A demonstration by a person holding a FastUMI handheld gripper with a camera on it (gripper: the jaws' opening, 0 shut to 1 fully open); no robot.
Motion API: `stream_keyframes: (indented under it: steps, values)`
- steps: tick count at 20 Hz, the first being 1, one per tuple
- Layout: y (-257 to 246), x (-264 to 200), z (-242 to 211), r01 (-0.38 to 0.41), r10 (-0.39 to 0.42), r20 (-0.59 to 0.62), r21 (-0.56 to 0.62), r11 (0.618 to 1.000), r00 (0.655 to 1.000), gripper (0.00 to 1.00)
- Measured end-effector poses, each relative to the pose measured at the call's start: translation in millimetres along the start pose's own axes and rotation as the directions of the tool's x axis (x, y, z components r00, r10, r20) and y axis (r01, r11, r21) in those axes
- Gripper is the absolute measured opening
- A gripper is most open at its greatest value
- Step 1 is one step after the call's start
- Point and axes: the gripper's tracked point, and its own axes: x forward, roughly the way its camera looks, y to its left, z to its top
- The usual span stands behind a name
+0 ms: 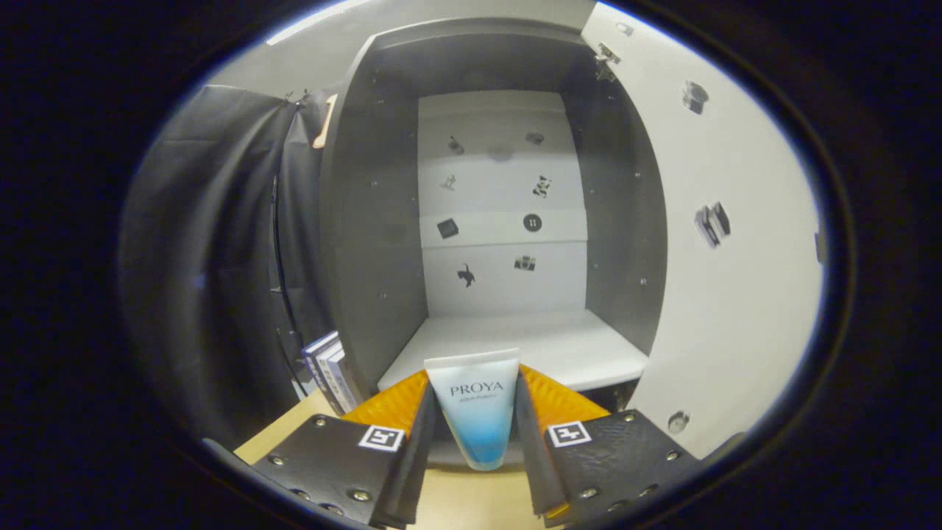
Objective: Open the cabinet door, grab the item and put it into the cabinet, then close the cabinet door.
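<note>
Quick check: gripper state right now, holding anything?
Gripper: shut on the tube, both fingers pressing its sides, just in front of the open cabinet.

The tube, clamped between the fingers of the gripper, bore the printed brand name "PROYA"; a smaller line beneath it was illegible. Each finger carried a square coded marker.

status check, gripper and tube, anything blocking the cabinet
Gripper shut on tube. Cabinet door open, shelf just ahead. Nothing in the way.
</note>
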Motion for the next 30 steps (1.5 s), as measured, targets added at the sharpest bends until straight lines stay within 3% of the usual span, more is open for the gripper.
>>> stream_keyframes:
  steps: [5, 10, 23, 25, 30]
  values:
    - [-12.0, 71.7, 46.8, 0.007, -0.008, 0.099, 0.017, 1.0, 0.995, 0.56]
    - [-33.2, 126.0, 34.9, 0.08, -0.082, 0.088, 0.023, 0.997, 0.993, 0.56]
    - [-41.5, 147.9, 10.2, 0.114, -0.115, 0.05, 0.008, 0.993, 0.992, 0.57]
    - [-41.1, 148.5, 11.5, 0.113, -0.114, 0.055, 0.021, 0.993, 0.992, 0.6]
    - [-41.1, 141.2, 22.7, 0.12, -0.123, 0.082, 0.046, 0.992, 0.989, 0.93]
